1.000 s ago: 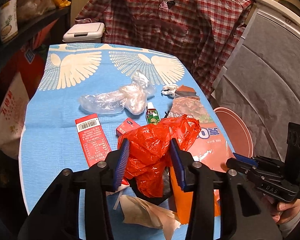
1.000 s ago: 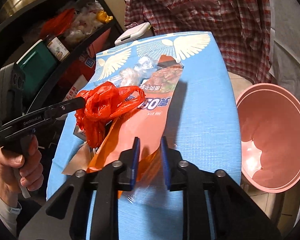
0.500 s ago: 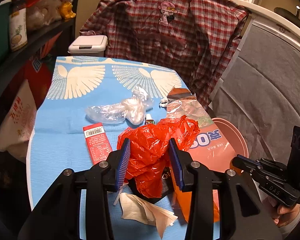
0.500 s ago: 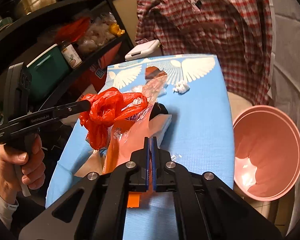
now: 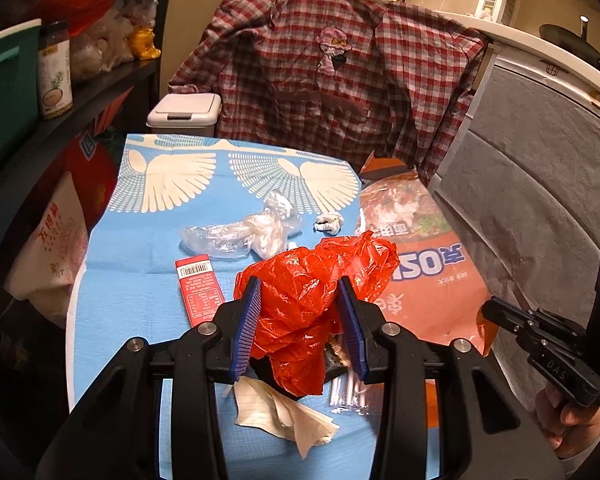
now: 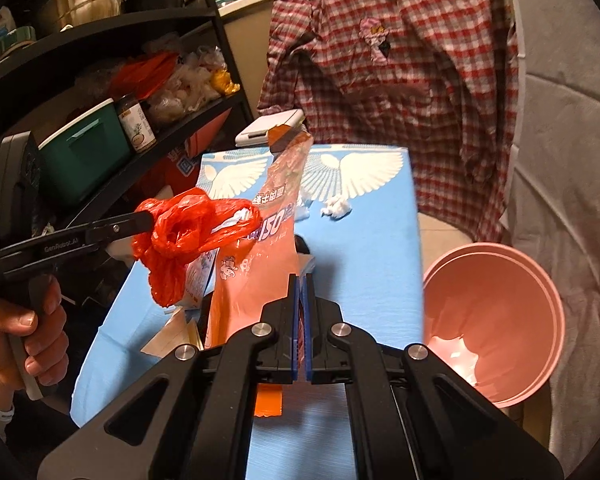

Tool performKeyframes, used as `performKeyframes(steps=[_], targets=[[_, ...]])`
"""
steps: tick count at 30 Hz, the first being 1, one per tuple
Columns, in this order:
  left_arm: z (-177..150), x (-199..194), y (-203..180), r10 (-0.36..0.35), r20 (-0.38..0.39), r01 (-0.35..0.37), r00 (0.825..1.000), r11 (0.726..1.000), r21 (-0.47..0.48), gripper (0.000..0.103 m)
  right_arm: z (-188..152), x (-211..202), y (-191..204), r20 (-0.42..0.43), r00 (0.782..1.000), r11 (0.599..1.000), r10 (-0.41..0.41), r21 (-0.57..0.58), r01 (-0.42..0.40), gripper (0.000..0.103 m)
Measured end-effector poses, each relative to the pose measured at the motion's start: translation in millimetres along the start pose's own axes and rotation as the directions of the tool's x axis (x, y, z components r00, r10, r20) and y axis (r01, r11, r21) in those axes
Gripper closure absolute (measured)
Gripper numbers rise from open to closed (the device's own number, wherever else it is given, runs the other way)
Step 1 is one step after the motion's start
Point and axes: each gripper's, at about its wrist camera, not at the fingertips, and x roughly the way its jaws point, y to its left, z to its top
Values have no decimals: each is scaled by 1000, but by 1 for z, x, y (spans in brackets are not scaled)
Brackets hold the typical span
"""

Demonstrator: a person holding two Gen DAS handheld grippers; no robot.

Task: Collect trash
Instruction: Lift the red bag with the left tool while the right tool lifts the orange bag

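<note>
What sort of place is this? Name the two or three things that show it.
Most likely a cramped home kitchen or utility corner: a storage shelf packed with jars and steel pots, a plaid shirt draped behind the cloth-covered table, and a pink waste bin beside it.

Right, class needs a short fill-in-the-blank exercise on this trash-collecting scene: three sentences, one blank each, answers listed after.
1. The left gripper is shut on a crumpled plastic bag whose colour is ____.
2. The right gripper is shut on the edge of the large orange ____, lifting it off the blue tablecloth.
3. Beside the table, on the floor to the right, stands an open ____ bin.

Missing words: red; wrapper; pink
</note>
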Motion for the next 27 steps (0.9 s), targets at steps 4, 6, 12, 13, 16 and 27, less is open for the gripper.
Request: performKeyframes(steps=[4, 6, 12, 13, 16, 27], targets=[[-1, -7, -9, 8, 19, -8, 1000, 1000, 7, 64, 4, -11, -7, 15, 1000, 1000, -24, 6, 24, 101], [0, -9, -13, 8, 29, -9, 1000, 1000, 6, 64, 7, -17, -11, 22, 999, 999, -40, 2, 40, 101], [3, -16, -27, 24, 60, -24, 998, 1000, -7, 64, 18, -36, -27, 38, 993, 993, -114, -24, 115, 101], [5, -17, -31, 29, 68, -29, 997, 1000, -6, 64, 21, -40, -31, 43, 991, 992, -127, -23, 128, 101], [6, -18, -41, 42, 83, -42, 996, 999, 4, 64, 29, -50, -43, 58, 985, 987, -161, -21, 162, 101], [7, -2, -81, 17, 87, -21, 996, 999, 47, 64, 49, -71, -88, 103, 959, 963, -263, -31, 267, 101]])
